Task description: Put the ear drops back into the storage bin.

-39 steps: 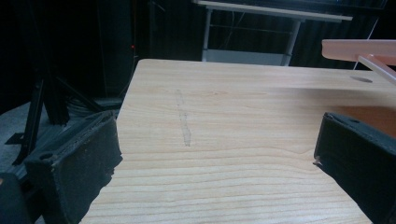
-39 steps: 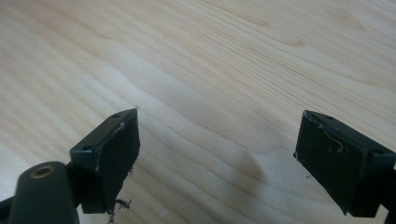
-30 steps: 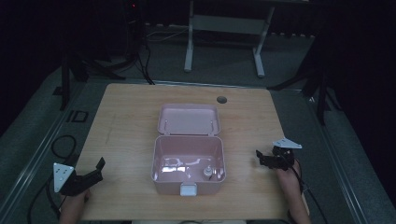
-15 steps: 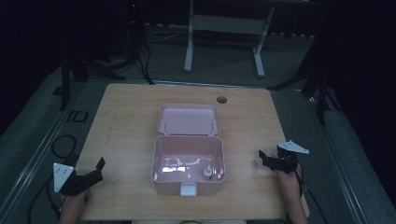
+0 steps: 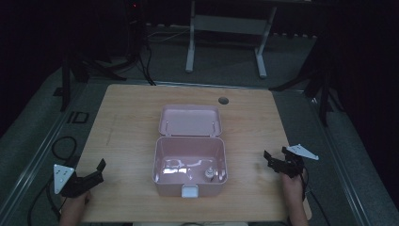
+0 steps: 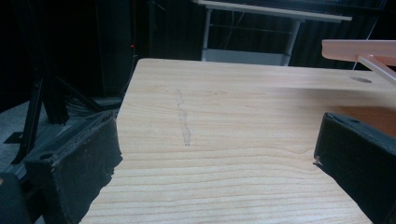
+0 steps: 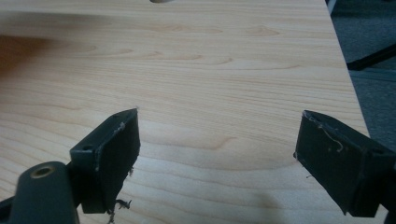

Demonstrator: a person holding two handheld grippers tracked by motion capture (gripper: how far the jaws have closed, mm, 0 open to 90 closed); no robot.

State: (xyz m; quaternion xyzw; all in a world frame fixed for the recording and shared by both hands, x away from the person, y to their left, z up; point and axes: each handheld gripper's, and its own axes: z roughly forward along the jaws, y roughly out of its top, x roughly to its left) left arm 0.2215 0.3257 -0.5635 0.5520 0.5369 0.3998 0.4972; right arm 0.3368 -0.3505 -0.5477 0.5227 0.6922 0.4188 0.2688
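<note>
An open pink box (image 5: pixel 162 162) sits mid-table with its lid (image 5: pixel 190 120) laid back behind it. A small round pale object (image 5: pixel 207 174) lies in its near right corner, and a white latch (image 5: pixel 189 191) hangs on the front wall. My left gripper (image 5: pixel 96 172) rests near the front left of the table, open and empty; in the left gripper view its jaws (image 6: pixel 215 154) stand wide apart over bare wood, with the pink lid's edge (image 6: pixel 359 49) at the upper right. My right gripper (image 5: pixel 270 161) is to the right of the box, open and empty (image 7: pixel 217 140).
The wooden table (image 5: pixel 127 122) has a round cable hole (image 5: pixel 223 100) behind the box. Its right edge (image 7: pixel 348 74) runs close beside my right gripper. Dark stands and cables crowd the floor beyond, and a white desk frame (image 5: pixel 226 28) stands at the back.
My right gripper has drifted a little to the right, away from the box, and stays open. The left gripper and the box have not moved.
</note>
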